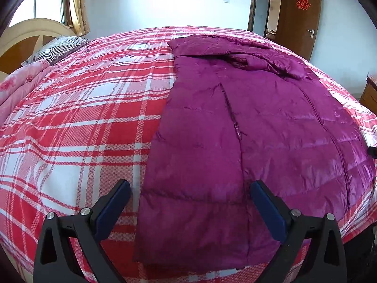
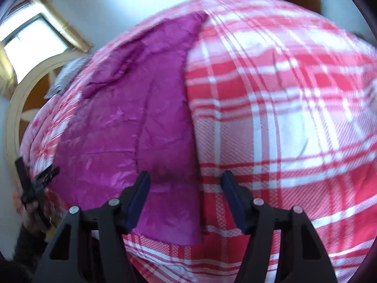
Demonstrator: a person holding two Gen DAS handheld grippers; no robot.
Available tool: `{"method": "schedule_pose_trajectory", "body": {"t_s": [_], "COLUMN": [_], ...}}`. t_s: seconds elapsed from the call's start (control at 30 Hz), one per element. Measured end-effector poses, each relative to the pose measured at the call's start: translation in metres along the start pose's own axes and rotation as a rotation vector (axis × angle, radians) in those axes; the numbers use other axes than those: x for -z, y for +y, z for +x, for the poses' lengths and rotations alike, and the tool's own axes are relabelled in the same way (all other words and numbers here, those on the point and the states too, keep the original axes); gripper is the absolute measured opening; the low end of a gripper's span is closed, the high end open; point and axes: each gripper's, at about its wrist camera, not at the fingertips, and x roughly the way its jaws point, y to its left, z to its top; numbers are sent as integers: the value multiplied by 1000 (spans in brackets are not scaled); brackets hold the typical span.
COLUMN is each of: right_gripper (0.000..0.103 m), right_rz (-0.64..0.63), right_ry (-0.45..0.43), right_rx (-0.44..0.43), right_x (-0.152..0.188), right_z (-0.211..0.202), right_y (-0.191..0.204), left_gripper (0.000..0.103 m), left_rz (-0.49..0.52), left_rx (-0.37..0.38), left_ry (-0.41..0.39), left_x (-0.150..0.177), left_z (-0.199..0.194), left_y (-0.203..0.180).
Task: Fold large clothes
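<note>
Both grippers: black plastic frames w/ triangular cut-outs, silver round screws at pivots. Left gripper (image 1: 189,189) and right gripper (image 2: 186,181) are fitted w/ dark blue pads (image 1: 113,210) on fingers.

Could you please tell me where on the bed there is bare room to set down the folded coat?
The widest bare stretch of plaid bedspread lies between the purple coat and the striped pillow with the pink quilt. The right wrist view shows more bare plaid on the coat's other side. The near edge is crowded: both the open left gripper and right gripper hover there.
</note>
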Motion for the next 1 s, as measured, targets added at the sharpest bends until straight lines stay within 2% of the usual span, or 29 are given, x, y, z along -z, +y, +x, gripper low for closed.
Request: {"method": "schedule_pose_trajectory", "body": {"t_s": [0.07,0.1,0.13,0.17,0.2,0.23,0.37,0.4,0.6,0.7,0.77,0.83,0.9,1.0], "right_gripper": [59,47,43,38,16,11,8,7,7,7,7,7,6,6], "right_rz": [-29,-38,-41,-49,-68,-68,-87,-99,-133,-152,-147,-124,-90,-35], "right_ry": [-19,-12,7,11,15,25,-9,-28,-182,-269,-338,-385,-413,-417], "right_rx": [47,42,20,24,33,9,-45,-60,-217,-278,-301,-314,-312,-295], "right_x": [6,8,12,14,17,20,19,19,19,24,21,11,-9,-51], "right_z": [1,2,5,6,9,11,-6,-17,-115,-164,-188,-198,-194,-166], "right_y": [13,19,25,29,34,35,43,47,59,61,62,56,50,42], "left_gripper": [96,86,66,52,20,7,5,5,5,5,5,5,5,5], "left_rz": [-14,-16,-1,22,36,40,39,29,12,53,60,71,55,21], "left_rx": [10,14,15,11,21,75,123,174,376,393,402,377,375,363], "left_ry": [-6,-14,-24,-35,-37,-31,-108,-141,-310,-394,-394,-377,-344,-286], "left_x": [4,6,8,9,9,8,1,-2,-13,-24,-37,-58,-78,-119], "left_z": [-5,-7,-9,-12,-14,-19,-62,-84,-193,-230,-226,-204,-178,-125], "left_y": [1,1,0,-2,-3,-3,-4,-2,5,2,1,0,3,8]}}
